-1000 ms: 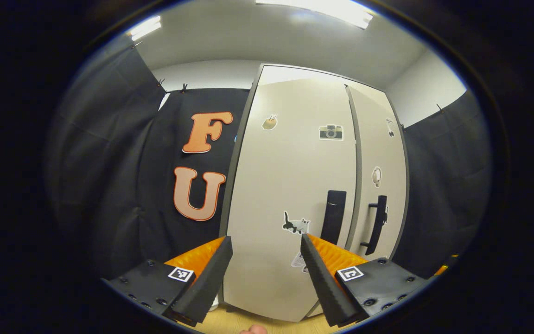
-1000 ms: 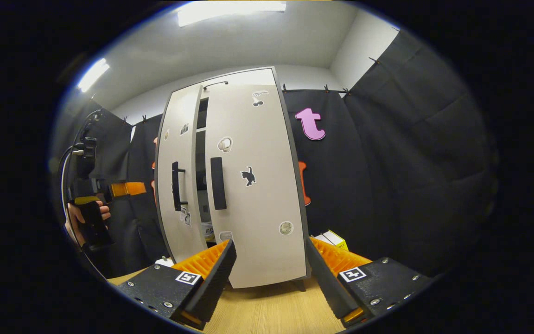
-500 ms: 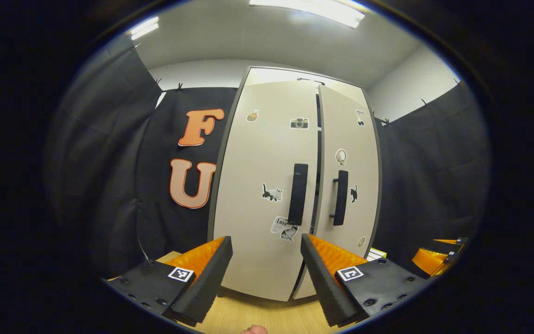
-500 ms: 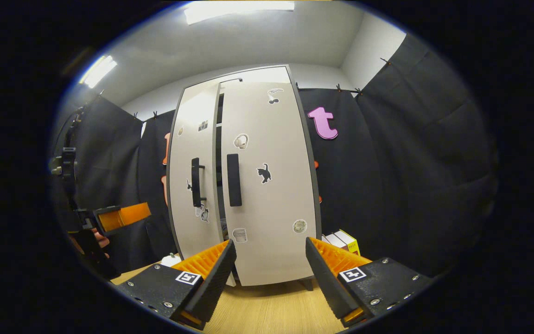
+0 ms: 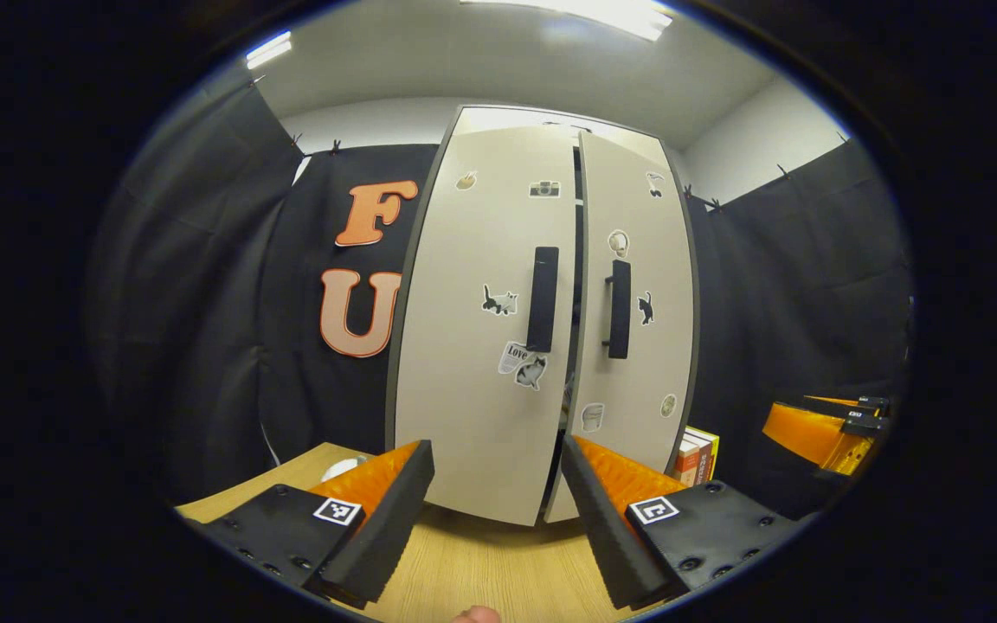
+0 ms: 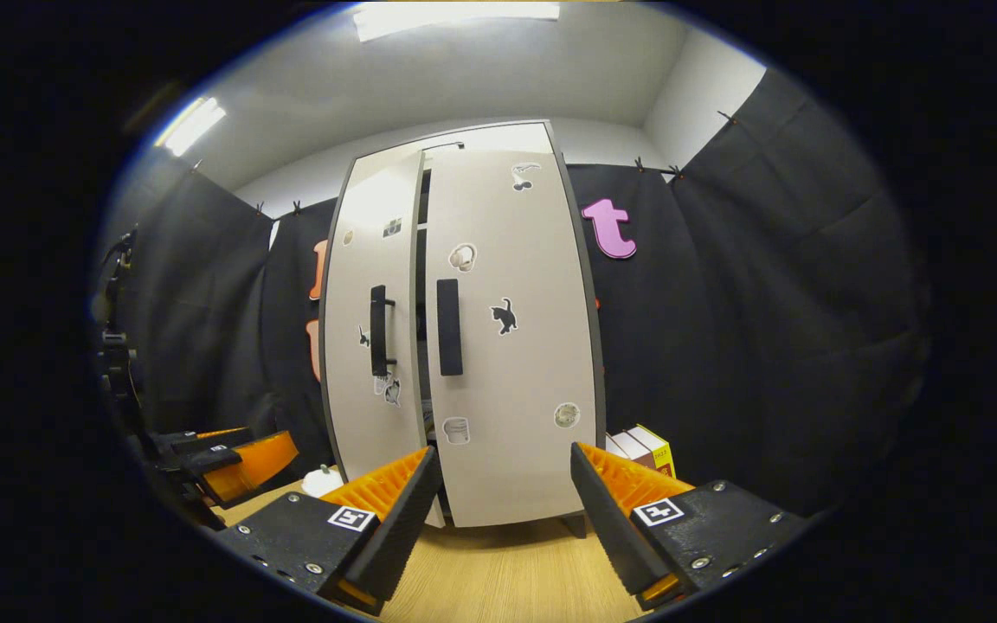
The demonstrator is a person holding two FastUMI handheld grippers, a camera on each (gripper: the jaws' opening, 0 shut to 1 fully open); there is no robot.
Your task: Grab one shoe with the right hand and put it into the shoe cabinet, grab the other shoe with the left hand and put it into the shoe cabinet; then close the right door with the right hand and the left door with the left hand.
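A: Shoe cabinet (image 5: 542, 320) stands upright on the wooden floor (image 5: 481, 562), dead ahead in the left gripper view, and again in the right gripper view (image 6: 464, 337). Status?

B: Both doors swung nearly to. Left door (image 5: 485, 320) and right door (image 5: 637, 294) almost meet — a thin dark gap remains between them, most visible in the right gripper view, where the left door (image 6: 373, 329) sits slightly ajar.

A: Shoes?

B: Can't spot any on the floor. Through the gap something pale shows low down, too small to tell what. My read: shoes are inside, doors about done.

A: Grippers?

B: Left gripper (image 5: 498, 484) has its fingers spread wide, nothing between them, held apart from the cabinet. Right gripper (image 6: 507, 484) the same — fingers parted, nothing gripped, well short of the doors. The left gripper also appears low at the left edge of the right gripper view (image 6: 234, 454); the right one at the far right of the left gripper view (image 5: 819, 428).

A: Handles?

B: Two dark vertical handles (image 5: 542, 298) (image 5: 620, 307) flank the gap, neither touched.

A: Anything else?

B: Books (image 5: 693, 454) stacked beside the cabinet's right foot, a small white object (image 6: 321, 480) on the floor by its left foot.

A: What's left?

B: Possibly a last nudge to seat the left door flush. Otherwise it looks finished, judging by how things lie.
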